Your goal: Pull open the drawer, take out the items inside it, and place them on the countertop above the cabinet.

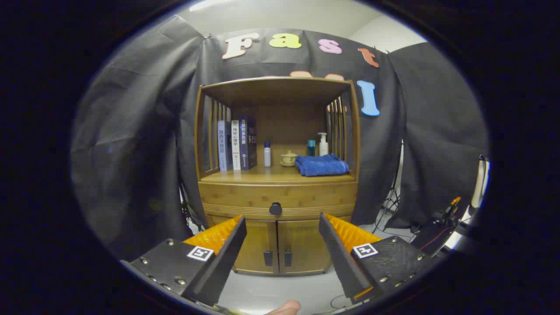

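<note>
Wooden drawer (277, 200) closed, gripper (282, 227) jaws apart

Cabinet (276, 199): you see warm wood with a smooth, slightly satin finish.
Drawer (245, 197): same wood; your knob (275, 208) looks dark and matt.
Towel (321, 165): soft, nubby cloth.
Books (236, 144): paper with glossy covers.
Pump bottle (323, 145): smooth plastic.
Gripper (282, 232): fingers parted before you, ridged inner pads, rough matt housing with shiny metal screws.
</note>
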Demonstrator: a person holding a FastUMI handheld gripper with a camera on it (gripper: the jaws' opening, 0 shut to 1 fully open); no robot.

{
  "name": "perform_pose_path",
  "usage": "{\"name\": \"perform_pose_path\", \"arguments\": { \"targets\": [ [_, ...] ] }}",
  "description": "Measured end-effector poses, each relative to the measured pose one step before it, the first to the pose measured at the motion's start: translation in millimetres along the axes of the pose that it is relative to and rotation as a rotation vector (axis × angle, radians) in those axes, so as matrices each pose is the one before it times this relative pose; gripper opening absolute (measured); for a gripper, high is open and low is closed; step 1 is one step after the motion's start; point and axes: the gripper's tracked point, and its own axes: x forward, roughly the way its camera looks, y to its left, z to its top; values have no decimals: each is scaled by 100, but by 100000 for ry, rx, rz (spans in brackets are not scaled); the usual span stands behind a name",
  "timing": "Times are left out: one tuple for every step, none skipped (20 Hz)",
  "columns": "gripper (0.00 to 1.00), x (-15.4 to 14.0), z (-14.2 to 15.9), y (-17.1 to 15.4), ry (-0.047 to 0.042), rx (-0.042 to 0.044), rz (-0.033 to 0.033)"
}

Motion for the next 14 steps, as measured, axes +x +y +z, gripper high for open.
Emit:
{"name": "perform_pose_path", "arguments": {
  "targets": [
    [100,81,-238,-334,783,-1209,-907],
    [100,221,-86,-362,392,-1535,-587],
    [100,176,94,-214,-530,-914,-214],
    [100,123,35,-10,-583,-53,175],
    [100,-28,-65,11,54,261,99],
    [100,-134,-161,-121,-60,-46,-173],
    [100,-169,159,-38,-836,-524,88],
    [100,-141,349,44,-1010,-637,-111],
    [100,-235,138,-126,-920,-115,-435],
    [100,-167,-94,-229,-262,820,-399],
    [100,-106,-59,-21,-37,1180,-6],
    [100,-114,104,109,-213,472,-240],
    [100,-57,232,-52,-382,-159,-174],
    [100,115,264,60,-507,-425,165]
  ]
}}
